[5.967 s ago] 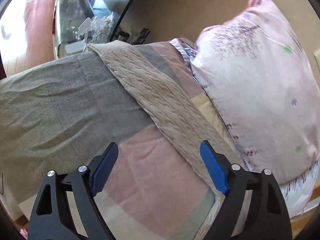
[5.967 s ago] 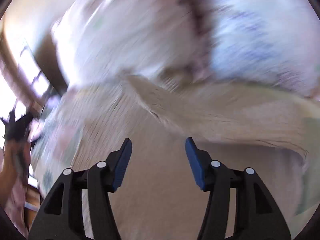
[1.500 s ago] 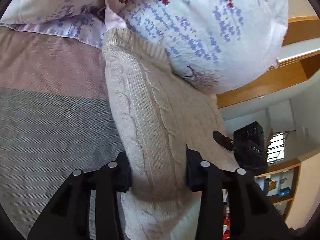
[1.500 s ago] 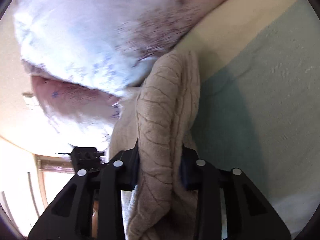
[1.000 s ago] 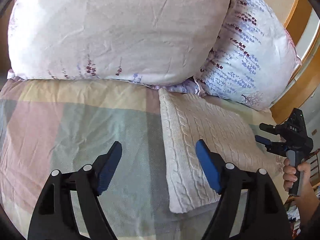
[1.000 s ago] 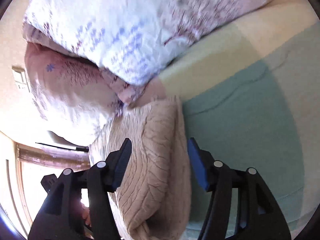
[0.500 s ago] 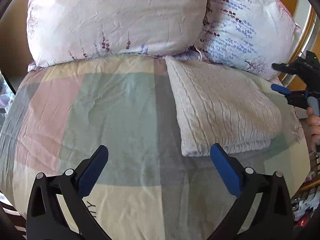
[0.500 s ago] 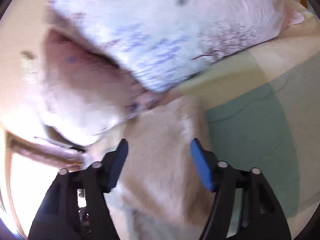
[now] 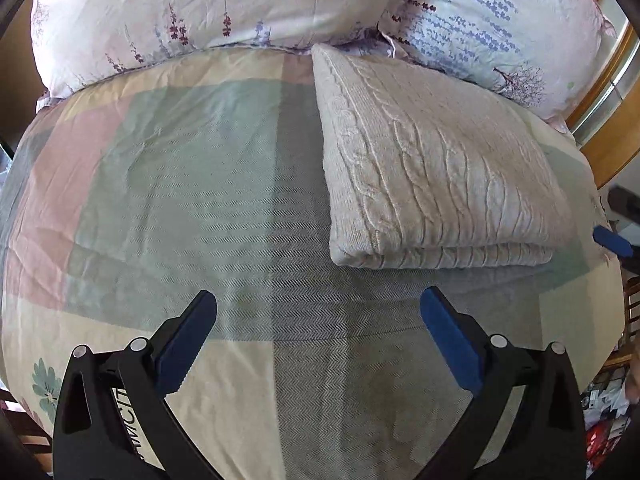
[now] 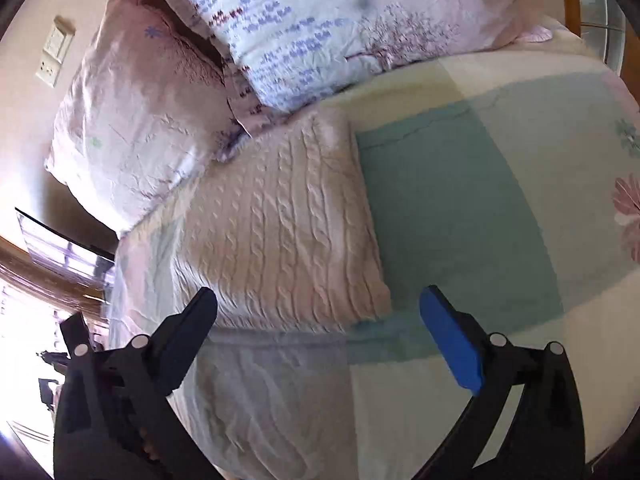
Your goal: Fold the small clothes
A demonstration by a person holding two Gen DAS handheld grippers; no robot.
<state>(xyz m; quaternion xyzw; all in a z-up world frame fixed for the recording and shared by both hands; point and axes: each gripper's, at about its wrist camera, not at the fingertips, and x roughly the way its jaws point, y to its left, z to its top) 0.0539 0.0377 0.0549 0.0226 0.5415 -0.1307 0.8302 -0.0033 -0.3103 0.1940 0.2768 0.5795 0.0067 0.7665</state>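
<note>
A cream cable-knit sweater lies folded into a flat rectangle on the patchwork bedspread, its far end against the pillows. My left gripper is open and empty, held above the bedspread just short of the sweater's near folded edge. The sweater also shows in the right wrist view. My right gripper is open and empty, hovering over the sweater's near corner. A blue pad of the right gripper shows at the right edge of the left wrist view.
Two floral pillows lean at the head of the bed. A wooden bed frame runs along the right. A wall socket sits on the wall behind the pillows.
Both grippers let go of the sweater, opened wide and drew back from it. The sweater now lies folded on the bed.
</note>
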